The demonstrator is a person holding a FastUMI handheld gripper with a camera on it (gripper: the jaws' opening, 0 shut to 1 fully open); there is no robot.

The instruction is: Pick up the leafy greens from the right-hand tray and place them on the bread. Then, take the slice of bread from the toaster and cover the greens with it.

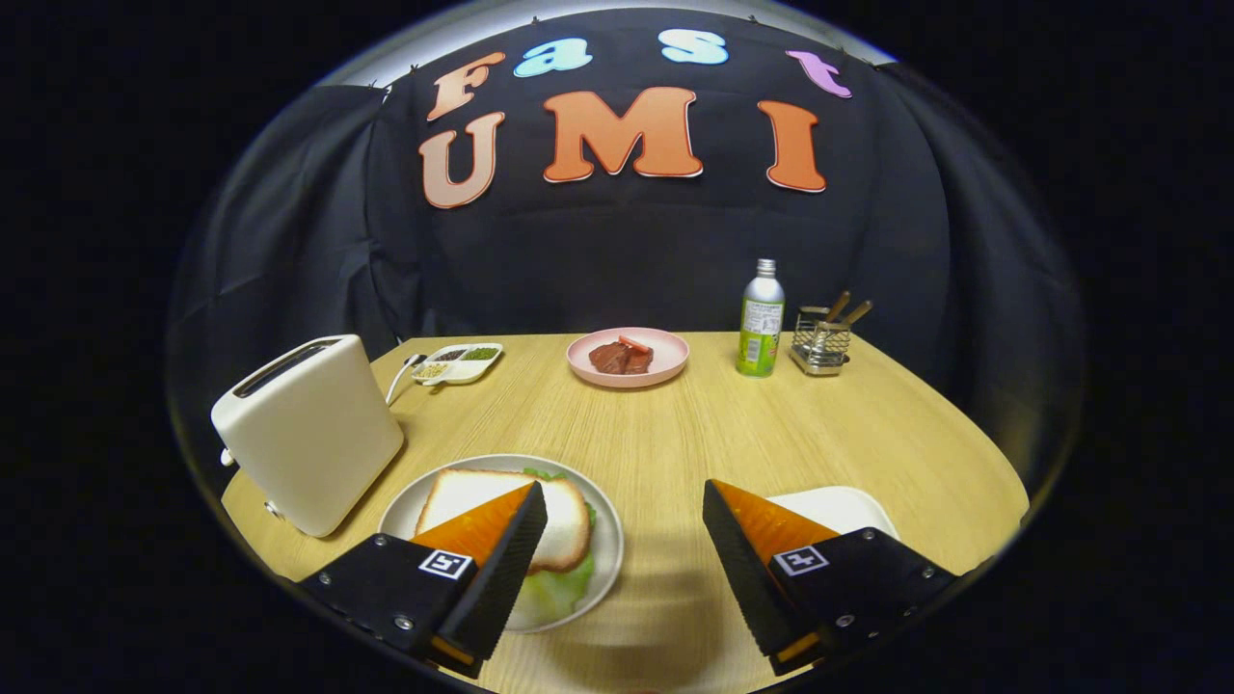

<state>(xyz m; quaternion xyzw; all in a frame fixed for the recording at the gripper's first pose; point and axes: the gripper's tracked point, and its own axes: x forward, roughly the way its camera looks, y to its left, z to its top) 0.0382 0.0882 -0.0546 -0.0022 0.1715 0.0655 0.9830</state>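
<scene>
Gripper (625,540) jaws spread, holding nothing, over bare desk (675,434). Bread slice (569,516) already sits on the greens (559,590) on the plate (607,559) beside the toaster (308,429); right-hand tray (848,506) looks empty. Looks done: back straight off, don't nudge the stack.

My gripper (625,509) has two wedge-shaped fingers with ribbed inner faces, set on angular black mounts with small silver screws and a square black-and-white marker each.
</scene>
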